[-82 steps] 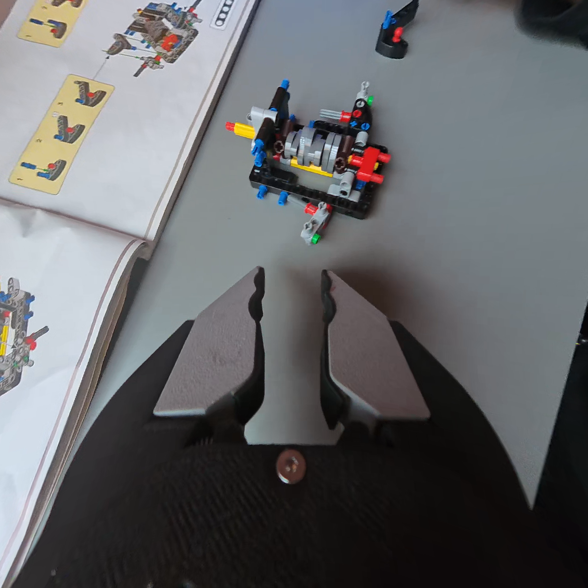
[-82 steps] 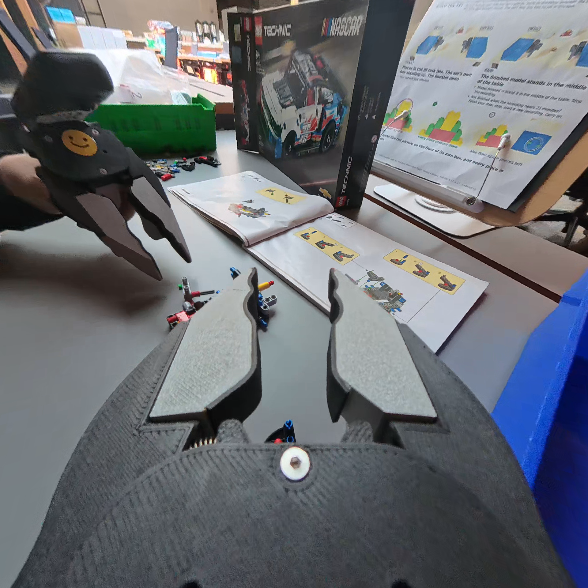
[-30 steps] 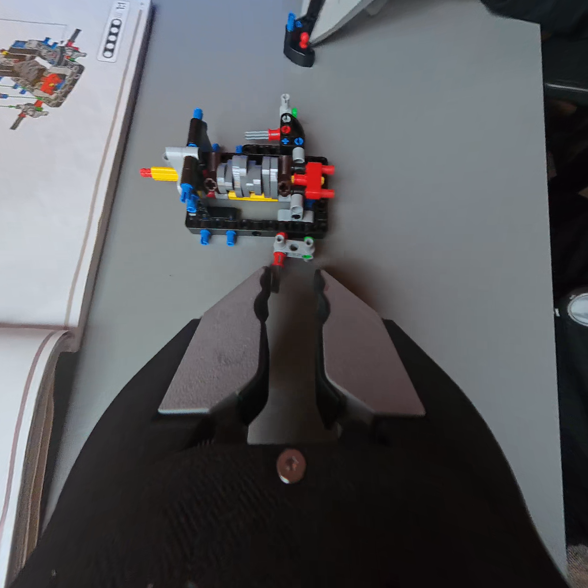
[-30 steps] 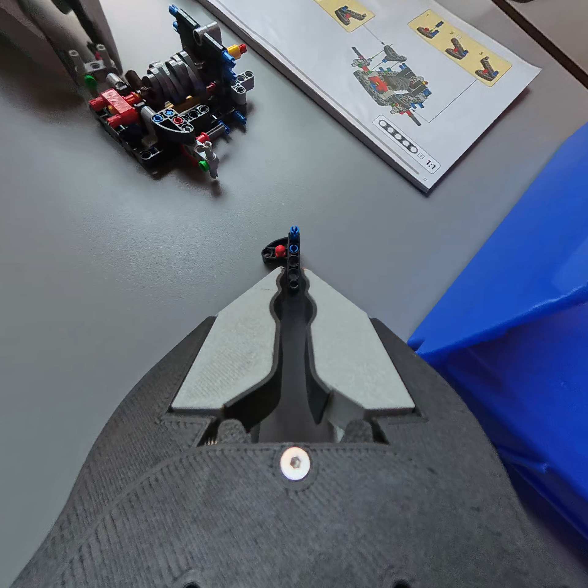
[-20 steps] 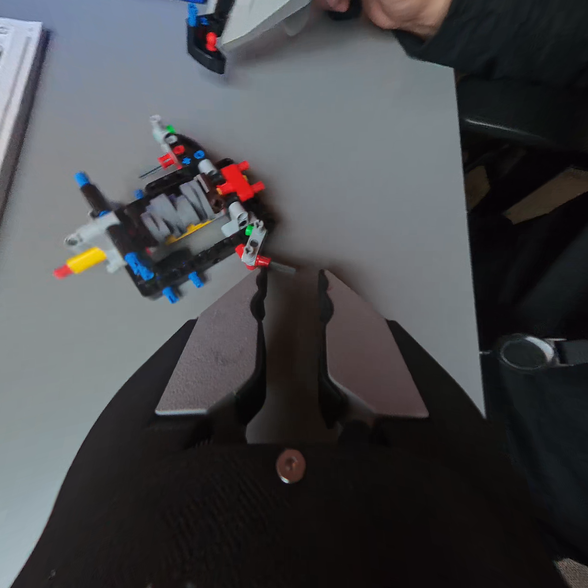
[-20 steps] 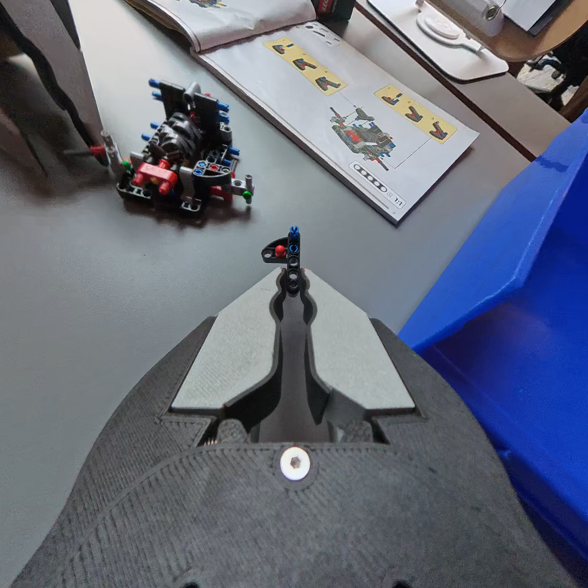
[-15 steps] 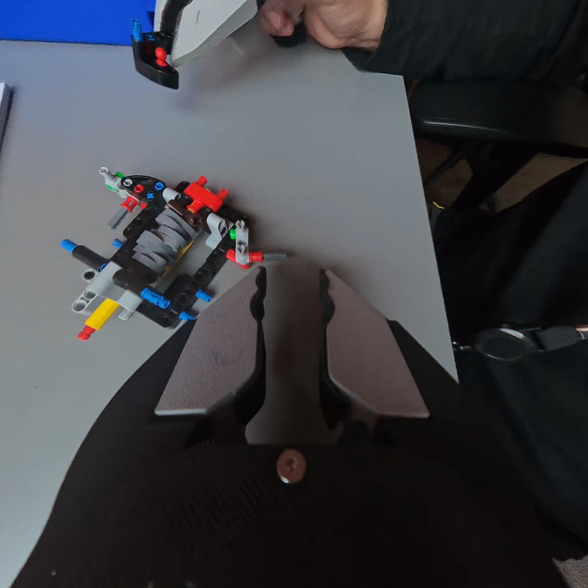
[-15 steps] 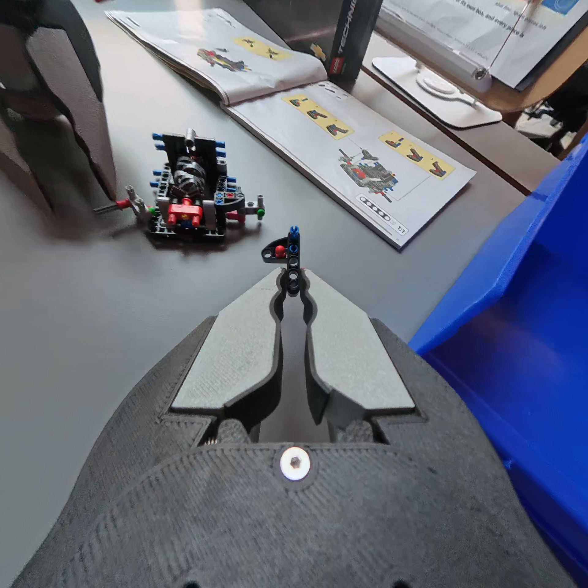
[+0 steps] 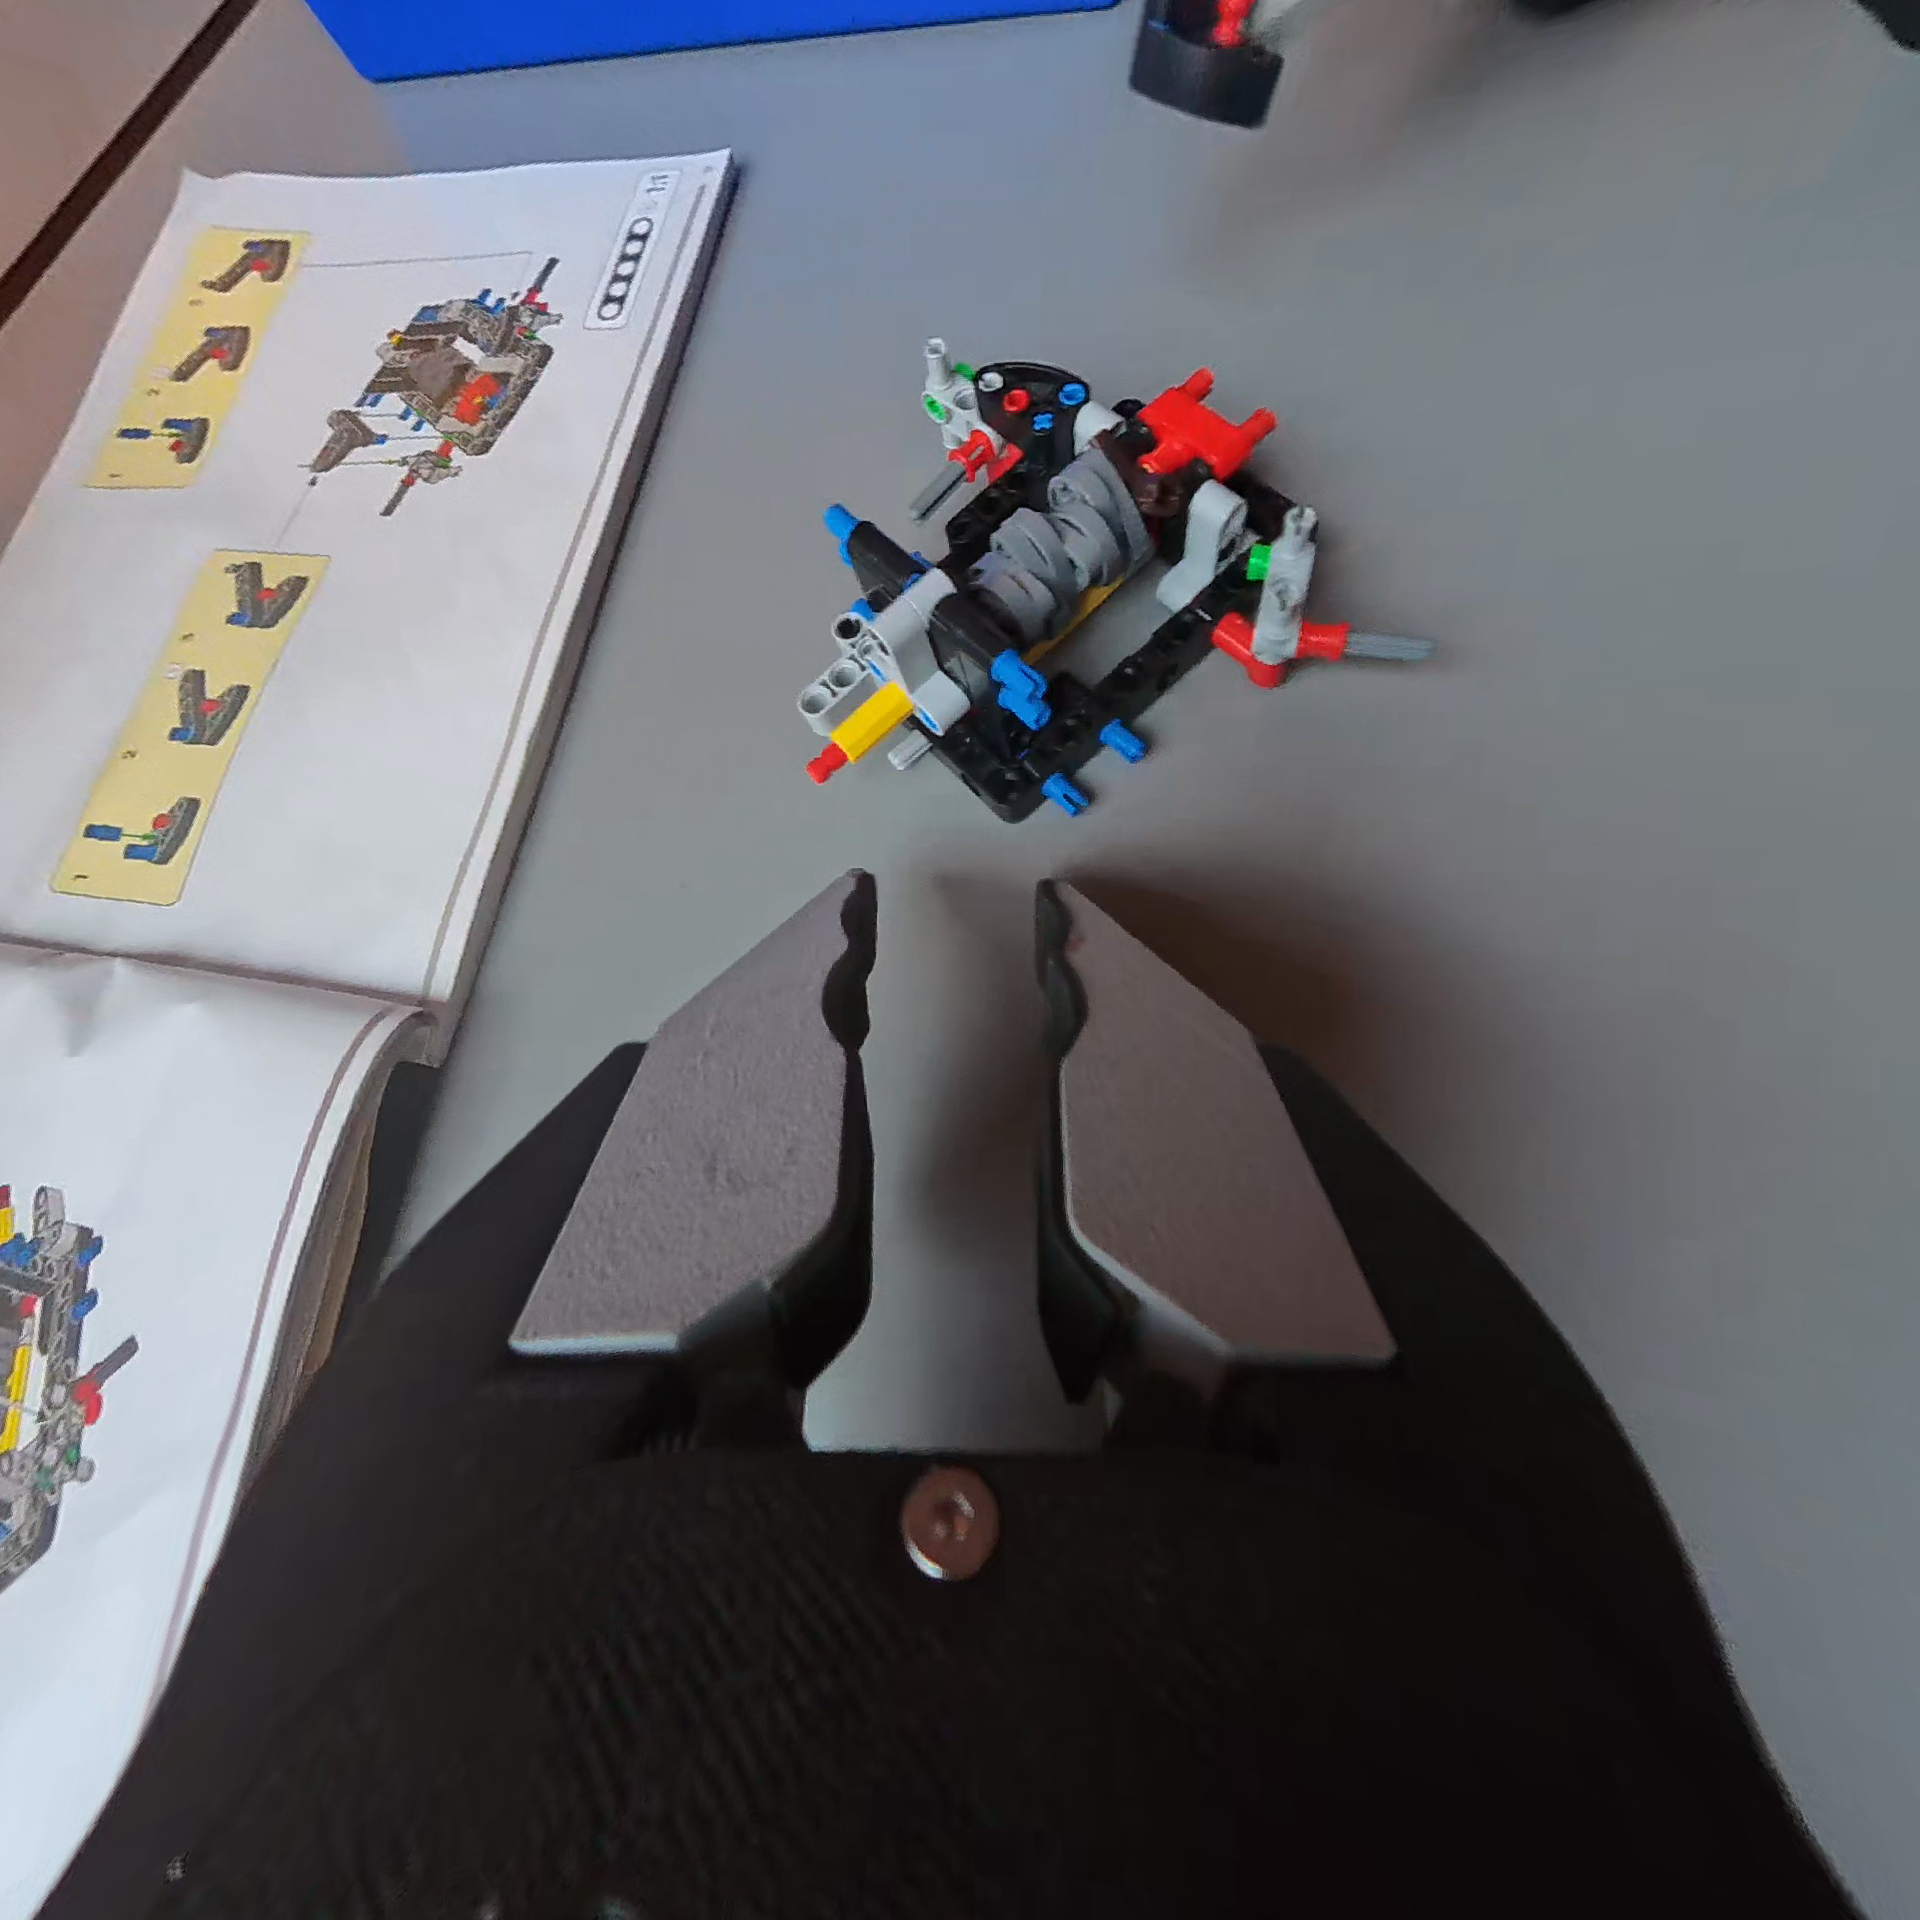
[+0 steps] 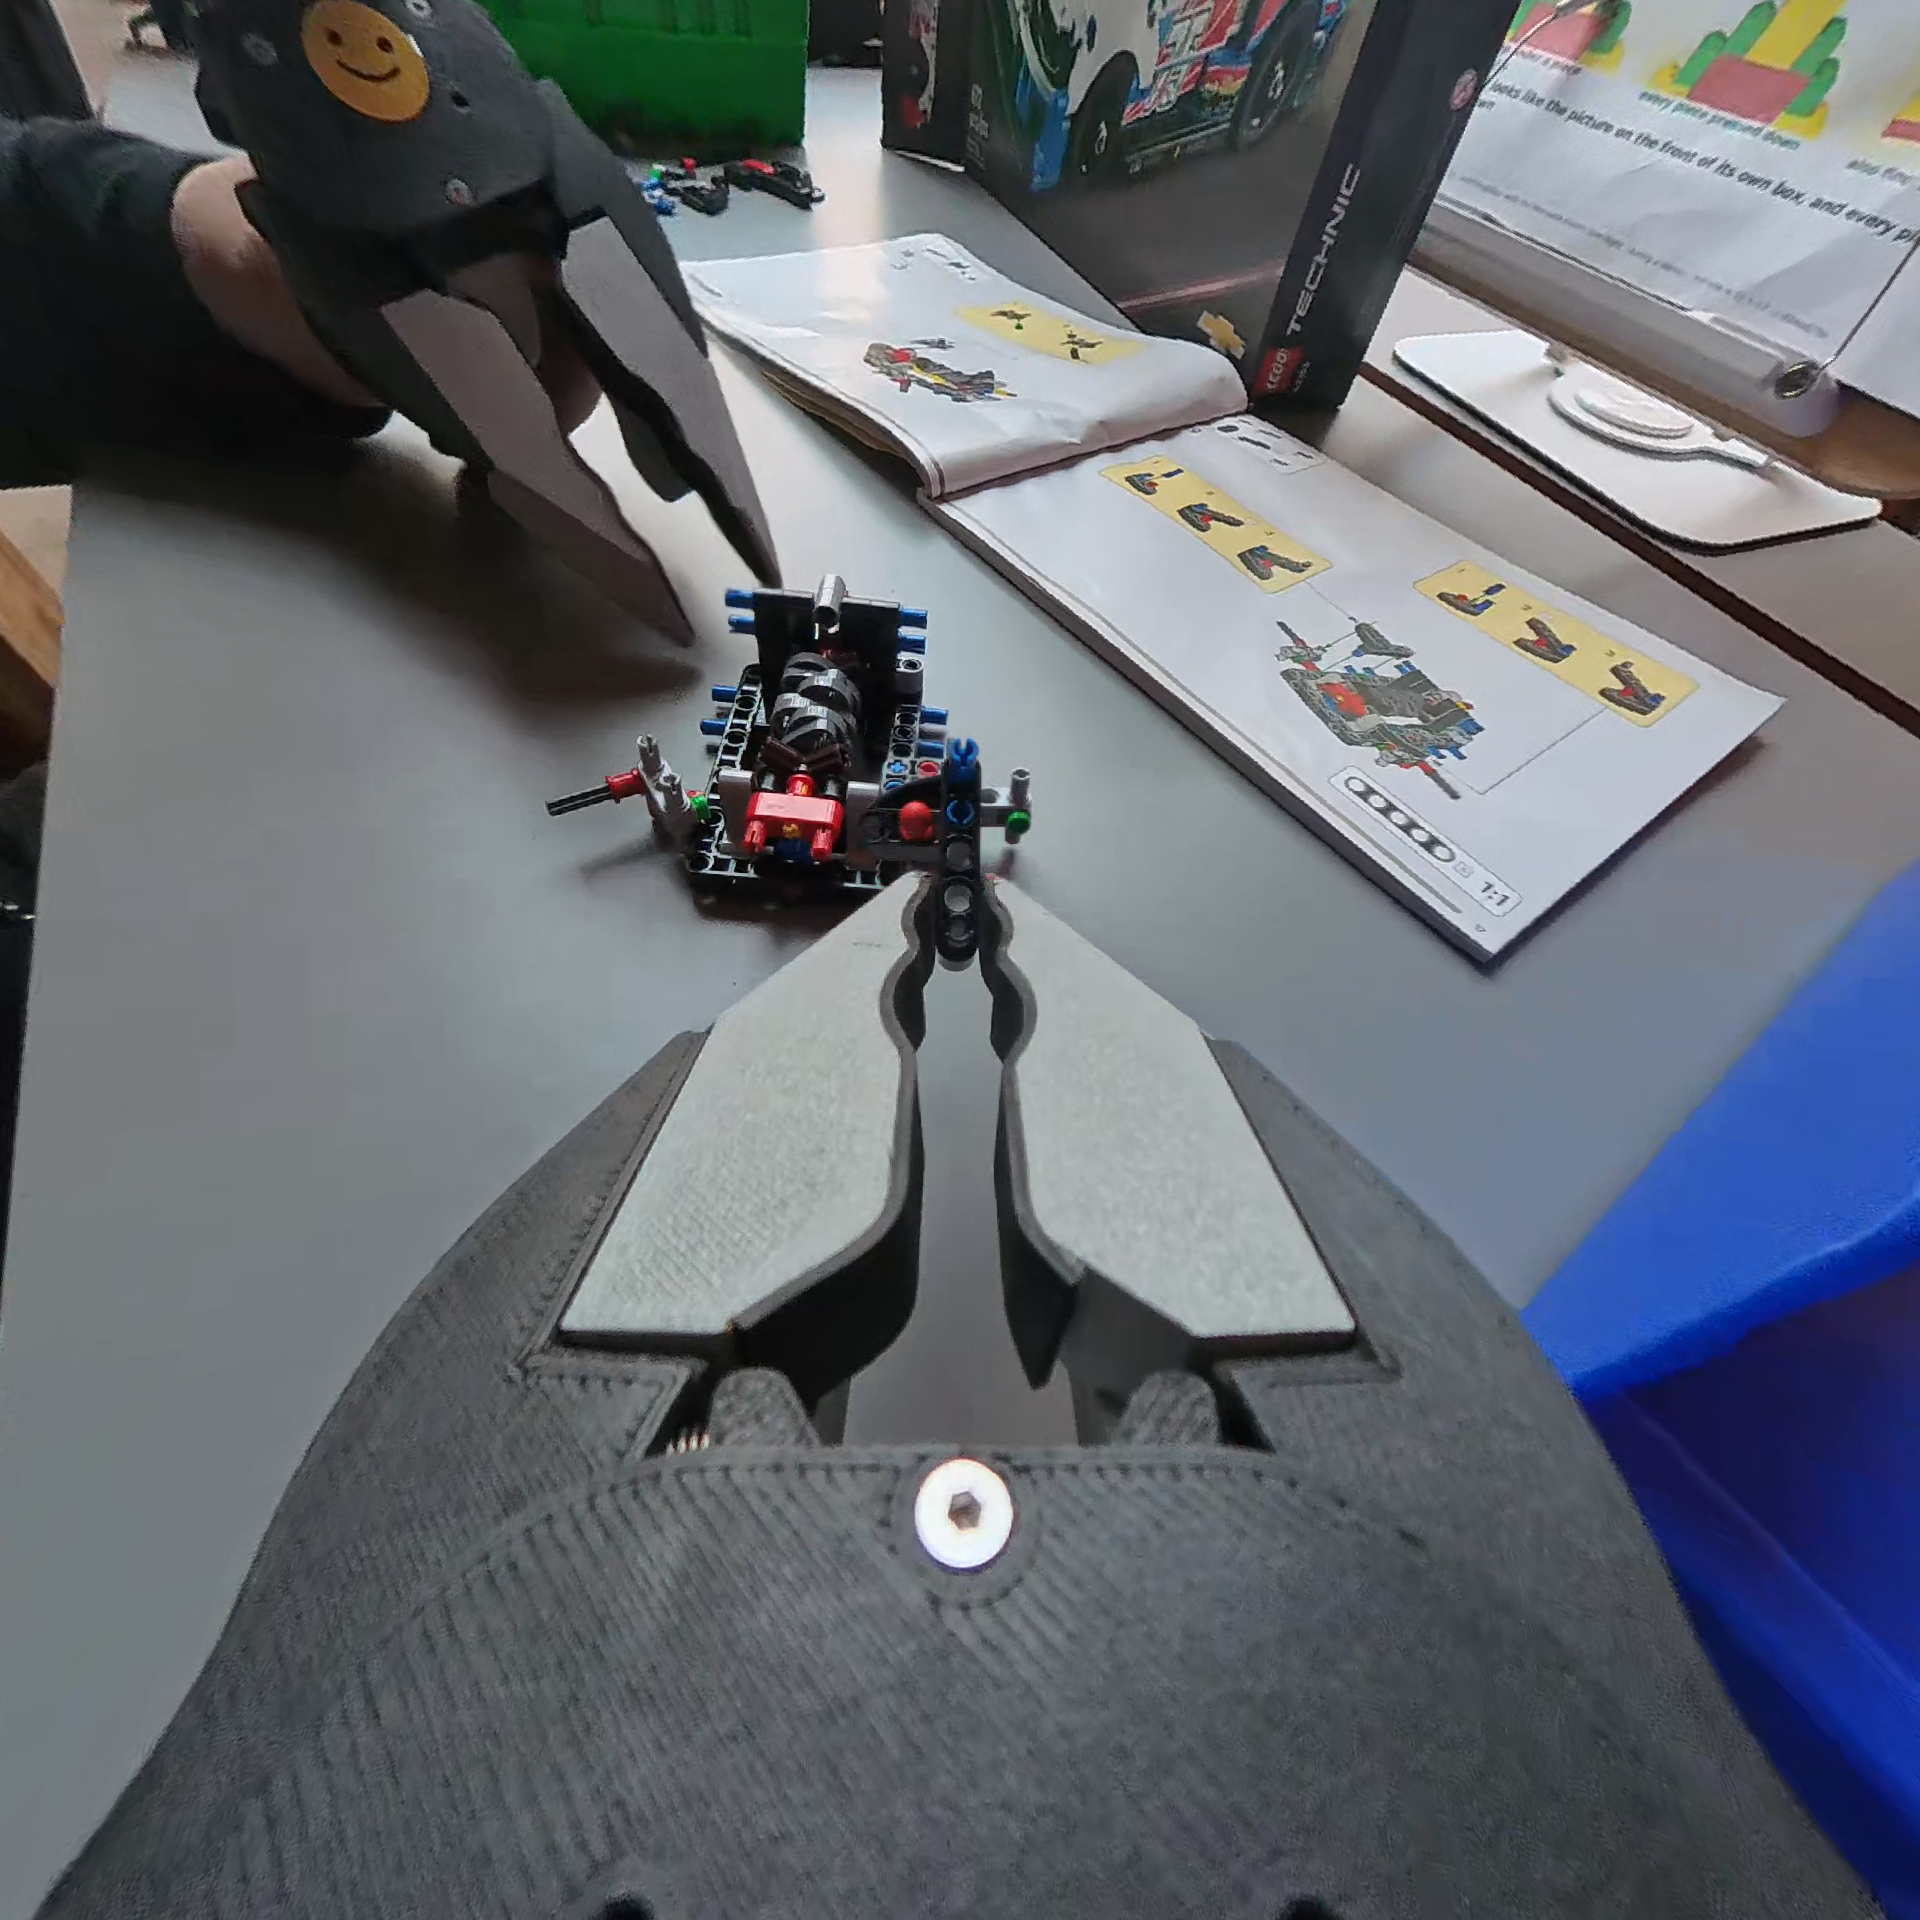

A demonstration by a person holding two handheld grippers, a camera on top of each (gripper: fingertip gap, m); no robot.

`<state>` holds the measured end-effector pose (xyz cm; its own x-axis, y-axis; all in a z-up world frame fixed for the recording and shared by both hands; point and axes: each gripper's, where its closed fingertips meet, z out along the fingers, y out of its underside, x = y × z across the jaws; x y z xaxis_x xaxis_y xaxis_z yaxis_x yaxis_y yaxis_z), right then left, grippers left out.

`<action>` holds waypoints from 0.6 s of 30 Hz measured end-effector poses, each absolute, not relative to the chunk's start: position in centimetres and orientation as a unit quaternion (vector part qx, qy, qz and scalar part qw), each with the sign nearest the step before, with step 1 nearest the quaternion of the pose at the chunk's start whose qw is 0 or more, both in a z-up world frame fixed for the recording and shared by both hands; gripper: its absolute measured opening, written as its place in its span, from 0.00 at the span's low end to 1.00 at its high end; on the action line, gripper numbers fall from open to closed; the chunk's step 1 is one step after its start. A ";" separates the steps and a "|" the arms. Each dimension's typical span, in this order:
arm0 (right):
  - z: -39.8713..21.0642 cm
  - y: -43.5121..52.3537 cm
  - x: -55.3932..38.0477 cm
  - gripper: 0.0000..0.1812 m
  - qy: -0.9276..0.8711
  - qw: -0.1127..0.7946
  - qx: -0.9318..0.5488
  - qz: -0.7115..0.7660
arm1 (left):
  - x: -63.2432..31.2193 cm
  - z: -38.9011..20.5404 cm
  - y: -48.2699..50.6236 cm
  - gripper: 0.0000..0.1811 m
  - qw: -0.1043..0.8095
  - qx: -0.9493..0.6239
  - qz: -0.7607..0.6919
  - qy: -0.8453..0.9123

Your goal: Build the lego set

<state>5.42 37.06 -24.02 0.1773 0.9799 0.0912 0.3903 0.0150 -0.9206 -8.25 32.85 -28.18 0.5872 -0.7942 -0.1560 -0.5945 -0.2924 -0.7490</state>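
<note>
The partly built lego assembly [image 9: 1060, 582] has a black frame, grey gears, a red block and blue pins. It lies on the grey table [image 9: 1558, 935]. My left gripper [image 9: 954, 899] is open and empty, just short of the assembly's near corner. My right gripper [image 10: 958, 914] is shut on a small black beam piece [image 10: 958, 831] with a red pin and a blue pin. It holds the piece upright, close in front of the assembly [image 10: 810, 748]. The left gripper [image 10: 727, 603] also shows in the right wrist view, tips down beside the assembly's far end.
The open instruction booklet [image 9: 364, 571] lies left of the assembly and shows in the right wrist view [image 10: 1247, 582]. A blue bin [image 10: 1766, 1247] stands at the right. The set's box [image 10: 1195, 156], a green bin [image 10: 675, 62], loose pieces [image 10: 727, 187] and a sheet stand [image 10: 1662, 104] are at the back. Across from one pair of fingers to the other is roughly 15 centimeters.
My left gripper has left the assembly's grey axle end and swung round to its opposite end. My right gripper has carried the black piece close to the assembly, which has turned on the table.
</note>
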 end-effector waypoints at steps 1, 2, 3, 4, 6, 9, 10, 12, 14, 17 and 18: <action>-24.3 36.9 5.2 0.02 -0.559 0.442 -0.620 0.327 | -8.3 -27.8 33.5 0.18 0.419 -0.793 -0.111 0.429; -24.4 36.9 5.1 0.02 -0.563 0.438 -0.619 0.328 | -8.6 -27.0 34.1 0.18 0.444 -0.787 -0.094 0.419; -24.4 36.9 5.0 0.02 -0.565 0.437 -0.617 0.329 | -8.5 -26.0 34.4 0.17 0.469 -0.772 -0.083 0.421; -24.3 37.1 4.8 0.02 -0.566 0.437 -0.616 0.331 | -7.9 -24.9 34.1 0.17 0.488 -0.751 -0.081 0.436; -24.1 37.3 4.5 0.02 -0.567 0.438 -0.610 0.339 | -6.1 -23.6 33.1 0.18 0.503 -0.717 -0.094 0.474; -23.7 37.6 3.9 0.02 -0.568 0.442 -0.599 0.351 | -3.7 -24.2 32.1 0.23 0.481 -0.695 -0.099 0.524; -23.7 37.6 3.6 0.02 -0.569 0.441 -0.597 0.354 | -3.5 -24.5 32.4 0.23 0.478 -0.691 -0.083 0.536; -23.8 37.6 3.2 0.02 -0.575 0.435 -0.594 0.359 | -3.3 -25.7 33.1 0.23 0.459 -0.690 -0.057 0.556; -23.9 37.6 2.8 0.02 -0.579 0.429 -0.591 0.361 | -3.5 -26.5 33.8 0.24 0.456 -0.690 -0.042 0.560; -24.0 37.6 2.4 0.02 -0.586 0.422 -0.589 0.363 | -4.0 -26.0 34.5 0.14 0.472 -0.695 -0.043 0.541; -24.0 37.7 2.3 0.02 -0.585 0.423 -0.589 0.364 | -4.3 -25.8 34.7 0.10 0.478 -0.699 -0.038 0.531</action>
<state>2.26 37.74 -23.99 0.0506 0.9965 0.0666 0.3817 0.0424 -0.9233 -4.31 34.69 -25.81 0.4323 -0.7785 -0.4551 -0.7067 0.0210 -0.7072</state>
